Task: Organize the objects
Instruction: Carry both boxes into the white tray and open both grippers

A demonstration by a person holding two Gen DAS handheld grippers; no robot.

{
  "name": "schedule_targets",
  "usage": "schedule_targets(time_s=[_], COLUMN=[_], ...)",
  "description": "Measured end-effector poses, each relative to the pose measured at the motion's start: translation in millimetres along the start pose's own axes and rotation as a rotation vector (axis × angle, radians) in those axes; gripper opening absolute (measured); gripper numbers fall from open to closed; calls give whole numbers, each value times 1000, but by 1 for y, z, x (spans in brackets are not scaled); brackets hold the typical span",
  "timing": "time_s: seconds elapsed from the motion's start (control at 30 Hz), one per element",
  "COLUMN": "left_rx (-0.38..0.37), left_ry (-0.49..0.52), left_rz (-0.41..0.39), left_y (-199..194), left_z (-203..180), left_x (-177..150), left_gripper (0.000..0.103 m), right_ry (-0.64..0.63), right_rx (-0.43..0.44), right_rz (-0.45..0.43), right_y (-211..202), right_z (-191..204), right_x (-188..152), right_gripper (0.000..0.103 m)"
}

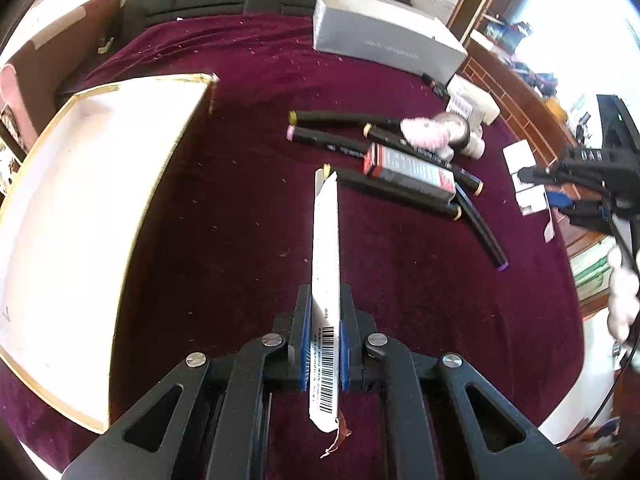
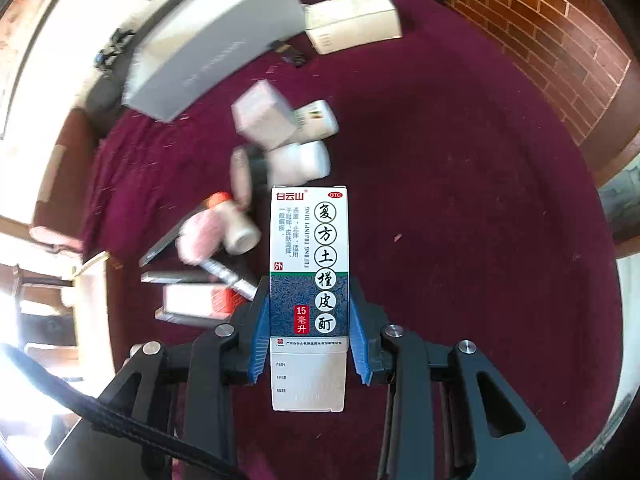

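My left gripper [image 1: 325,300] is shut on a thin white packet [image 1: 326,232] with a barcode. The packet stands edge-on between the blue pads and sticks out over the maroon cloth [image 1: 240,220]. My right gripper [image 2: 308,292] is shut on a white and blue medicine box [image 2: 308,240] printed with Chinese characters, held lengthwise. Several black markers [image 1: 344,120] lie ahead of the left gripper, with a red and grey box [image 1: 412,172] on top of them and a pink fluffy item [image 1: 424,134] beside them. Small white bottles [image 2: 300,160] and small boxes [image 2: 264,120] lie blurred beyond the medicine box.
A large white open box with a gold rim [image 1: 80,200] lies at the left. A long grey box [image 1: 380,36] sits at the far side, with a white carton [image 2: 352,20] near it. A brick wall [image 2: 540,40] borders the cloth on the right.
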State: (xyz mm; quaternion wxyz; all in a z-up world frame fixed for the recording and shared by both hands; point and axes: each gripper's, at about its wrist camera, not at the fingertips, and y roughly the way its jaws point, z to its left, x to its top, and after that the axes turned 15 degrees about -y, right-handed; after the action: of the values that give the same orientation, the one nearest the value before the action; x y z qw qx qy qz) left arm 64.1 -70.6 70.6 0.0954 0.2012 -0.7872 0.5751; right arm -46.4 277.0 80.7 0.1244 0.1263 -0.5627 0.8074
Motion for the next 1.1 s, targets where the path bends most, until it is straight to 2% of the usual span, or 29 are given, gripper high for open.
schedule_targets(time_s=[0.17,0.43,0.63,0.9,1.1], left_rx=[-28,-42,-12,13,21], left_ry=[-44,-149,-163,-125,-138], left_rz=[-37,-86,-114,-90,-58], left_y=[-28,-62,-67,-41,-3], left_z=[14,70,106,135,152], left_x=[18,63,93,130,149], left_gripper=[9,9,9,9,9], right_ry=[-68,-220,-259,-242,-259], right_rx=[73,178,266,317,241], right_rz=[-11,13,64,129,135], right_y=[-6,6,34,86,122], right_z=[34,129,202,280,319], right_x=[-3,-6,1,12,21], right_gripper=[32,32,32,32,32])
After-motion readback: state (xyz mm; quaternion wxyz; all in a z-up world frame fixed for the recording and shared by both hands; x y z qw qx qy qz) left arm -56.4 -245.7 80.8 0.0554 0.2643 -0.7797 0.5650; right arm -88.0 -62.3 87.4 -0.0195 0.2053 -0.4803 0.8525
